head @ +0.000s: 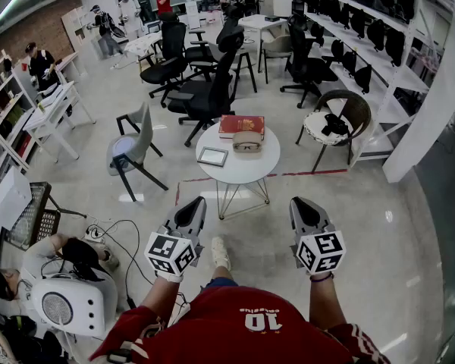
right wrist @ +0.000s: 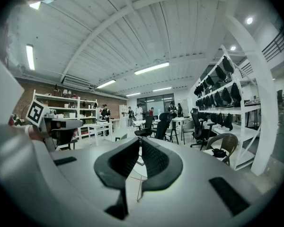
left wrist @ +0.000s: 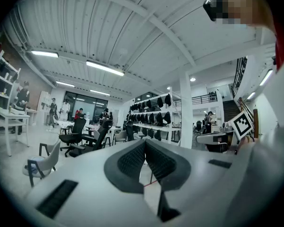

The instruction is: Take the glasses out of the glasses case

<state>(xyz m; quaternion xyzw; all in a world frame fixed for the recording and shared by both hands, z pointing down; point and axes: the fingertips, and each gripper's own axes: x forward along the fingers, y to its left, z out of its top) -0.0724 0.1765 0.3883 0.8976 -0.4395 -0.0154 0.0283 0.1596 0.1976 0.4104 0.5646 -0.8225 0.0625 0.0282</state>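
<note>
Well ahead on the round white table (head: 246,174), a tan oblong glasses case (head: 248,138) appears to lie open with dark-framed glasses (head: 248,147) in it, just beside a red box (head: 241,124). The left tool (head: 195,203) and right tool (head: 300,203) hang far short, ribbed jaws pressed together on nothing. Likely risks are the light case skidding if unbraced, the thin frames slipping from a shallow pinch, and the table rocking on its slim wire legs (head: 231,197).

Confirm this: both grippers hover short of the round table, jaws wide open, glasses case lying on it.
No: the jaws of the left gripper and right gripper are shut, as each gripper view shows. The glasses case does lie on the round table.
</note>
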